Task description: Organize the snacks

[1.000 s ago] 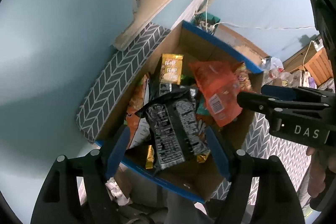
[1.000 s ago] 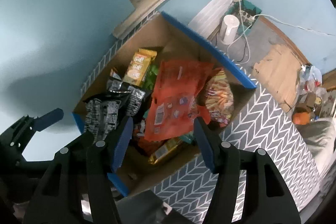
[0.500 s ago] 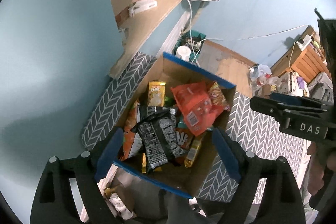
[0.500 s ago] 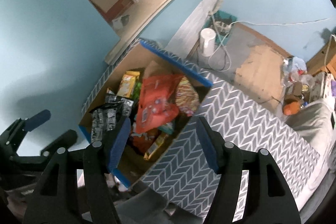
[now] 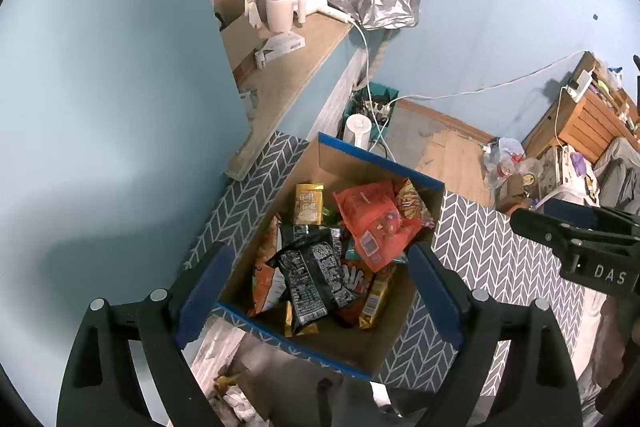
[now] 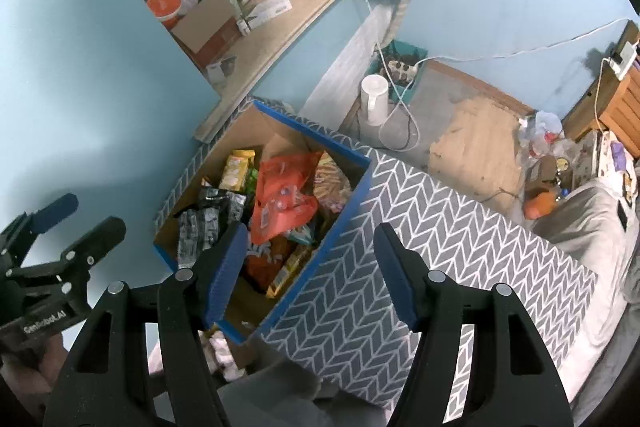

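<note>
Crumpled snack bags (image 5: 320,267) fill the cardboard box (image 5: 380,163); left gripper (image 5: 320,291) opening, right gripper (image 6: 308,271) spread, both empty.

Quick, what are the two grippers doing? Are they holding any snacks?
Left gripper: jaws opening wide, holding nothing; the box of snacks is far below.
Right gripper: open, empty.

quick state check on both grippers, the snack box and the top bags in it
left gripper: jaws opening, nothing between them
right gripper: open, empty
cardboard box: open-topped, holding snacks
black bag: lying on top of the pile
orange bag: lying on top, beside black bag
</note>
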Motion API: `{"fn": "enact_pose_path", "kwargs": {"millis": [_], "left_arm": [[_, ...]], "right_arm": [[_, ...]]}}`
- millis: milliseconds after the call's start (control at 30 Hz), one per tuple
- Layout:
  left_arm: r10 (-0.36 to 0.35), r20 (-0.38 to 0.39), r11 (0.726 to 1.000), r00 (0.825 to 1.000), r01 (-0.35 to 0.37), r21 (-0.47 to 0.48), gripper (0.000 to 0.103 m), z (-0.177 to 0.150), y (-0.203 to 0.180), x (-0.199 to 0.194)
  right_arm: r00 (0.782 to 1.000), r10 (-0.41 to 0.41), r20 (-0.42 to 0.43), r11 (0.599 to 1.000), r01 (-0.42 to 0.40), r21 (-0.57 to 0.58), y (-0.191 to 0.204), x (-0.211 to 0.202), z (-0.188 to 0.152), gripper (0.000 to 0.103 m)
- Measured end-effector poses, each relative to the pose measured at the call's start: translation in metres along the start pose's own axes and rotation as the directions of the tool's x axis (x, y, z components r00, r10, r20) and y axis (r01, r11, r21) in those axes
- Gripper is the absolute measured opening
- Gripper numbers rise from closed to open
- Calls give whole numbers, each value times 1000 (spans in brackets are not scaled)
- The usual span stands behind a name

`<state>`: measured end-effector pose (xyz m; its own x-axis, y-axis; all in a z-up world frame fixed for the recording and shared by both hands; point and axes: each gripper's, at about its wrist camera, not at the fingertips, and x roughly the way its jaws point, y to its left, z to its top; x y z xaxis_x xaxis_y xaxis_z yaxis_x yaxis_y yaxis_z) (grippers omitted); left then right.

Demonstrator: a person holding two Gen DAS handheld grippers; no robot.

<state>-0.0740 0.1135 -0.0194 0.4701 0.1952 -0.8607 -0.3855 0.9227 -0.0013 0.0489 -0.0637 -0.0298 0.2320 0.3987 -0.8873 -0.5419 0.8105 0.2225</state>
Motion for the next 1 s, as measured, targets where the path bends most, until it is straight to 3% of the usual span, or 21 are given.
{"fn": "enact_pose_path", "kwargs": {"millis": [1000], "left_arm": [[-24,-11,998,1000,25,61,91,-2,-19,-12]], "right_arm": [[1000,-13,-1,999,13,44,-14,-11,-20,66]]}}
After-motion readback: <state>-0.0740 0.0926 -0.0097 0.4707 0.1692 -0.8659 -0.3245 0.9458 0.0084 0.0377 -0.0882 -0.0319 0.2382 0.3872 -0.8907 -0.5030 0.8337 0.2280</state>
